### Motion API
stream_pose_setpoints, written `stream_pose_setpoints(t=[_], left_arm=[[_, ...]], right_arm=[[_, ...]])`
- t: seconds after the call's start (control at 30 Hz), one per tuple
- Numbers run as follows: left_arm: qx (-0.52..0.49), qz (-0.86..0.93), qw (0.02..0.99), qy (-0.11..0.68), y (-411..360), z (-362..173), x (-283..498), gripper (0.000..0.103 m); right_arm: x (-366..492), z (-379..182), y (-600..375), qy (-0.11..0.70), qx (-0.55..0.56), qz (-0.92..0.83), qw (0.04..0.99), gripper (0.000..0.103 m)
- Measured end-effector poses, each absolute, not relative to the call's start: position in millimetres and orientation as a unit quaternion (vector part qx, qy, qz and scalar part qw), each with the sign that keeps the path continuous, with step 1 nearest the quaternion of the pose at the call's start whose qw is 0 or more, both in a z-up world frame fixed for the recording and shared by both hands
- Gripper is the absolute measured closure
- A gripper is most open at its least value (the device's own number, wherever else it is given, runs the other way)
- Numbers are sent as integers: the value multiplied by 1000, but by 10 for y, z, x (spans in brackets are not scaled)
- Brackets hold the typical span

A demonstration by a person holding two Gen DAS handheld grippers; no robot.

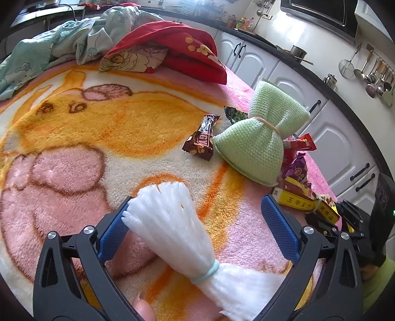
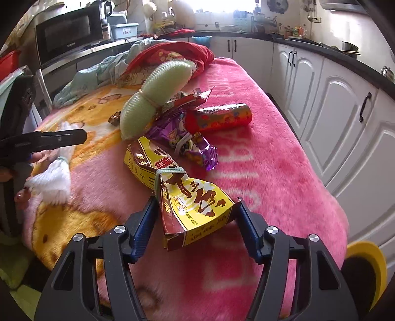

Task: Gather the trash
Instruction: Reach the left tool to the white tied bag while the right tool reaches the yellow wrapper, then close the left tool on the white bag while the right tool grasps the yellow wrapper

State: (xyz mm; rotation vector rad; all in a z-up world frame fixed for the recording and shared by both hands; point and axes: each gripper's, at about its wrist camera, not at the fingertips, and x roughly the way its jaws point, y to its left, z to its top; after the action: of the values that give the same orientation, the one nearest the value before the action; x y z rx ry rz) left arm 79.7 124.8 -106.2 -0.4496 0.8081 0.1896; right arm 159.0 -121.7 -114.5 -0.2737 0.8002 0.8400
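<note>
- Left gripper (image 1: 197, 217), bottom of left view: jaws wide apart, gripping nothing; white foam bundle (image 1: 177, 222) lies between them, touching the left pad only.
- Close squarely across the bundle near its band.
- Right gripper (image 2: 195, 222), bottom centre of right view: jaws part open, flanking the yellow packet (image 2: 195, 197); firm grip not certain.
- Squeeze before lifting clear of the purple wrapper (image 2: 187, 140).

Bright daylight from a blown-out rear window (image 2: 222, 5) fills both fisheye views, edges bowed and darkly vignetted.
</note>
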Motion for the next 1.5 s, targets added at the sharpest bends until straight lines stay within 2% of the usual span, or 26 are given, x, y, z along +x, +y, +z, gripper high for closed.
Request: stream_pose_setpoints(t=[0.1,0.3,0.37,0.43,0.6,0.77,1.5], left_arm=[[-221,94,889,391,1256,-1047,759,14],[-229,93,882,401,1259,-1069,690,37],[-232,97,880,403,1273,-1069,664,56],[-235,100,877,407,1292,-1080,637,68],[-242,83,877,407,1299,-1069,594,86],[-232,54,887,395,1160,-981,564,90],[-158,-13,934,319,404,-406,658,90]], right_arm=[[1497,-1128,-1283,376,-116,387,834,43],[1326,-1080,-1401,371,-88,373,846,43],[1296,-1062,-1434,370,-81,370,848,43],[1277,-1028,-1469,367,-74,366,852,43],[1233,-936,-1562,359,-53,360,859,43],[1161,-873,-1678,354,-45,351,866,43],[1125,-586,-2426,326,14,267,907,43]])
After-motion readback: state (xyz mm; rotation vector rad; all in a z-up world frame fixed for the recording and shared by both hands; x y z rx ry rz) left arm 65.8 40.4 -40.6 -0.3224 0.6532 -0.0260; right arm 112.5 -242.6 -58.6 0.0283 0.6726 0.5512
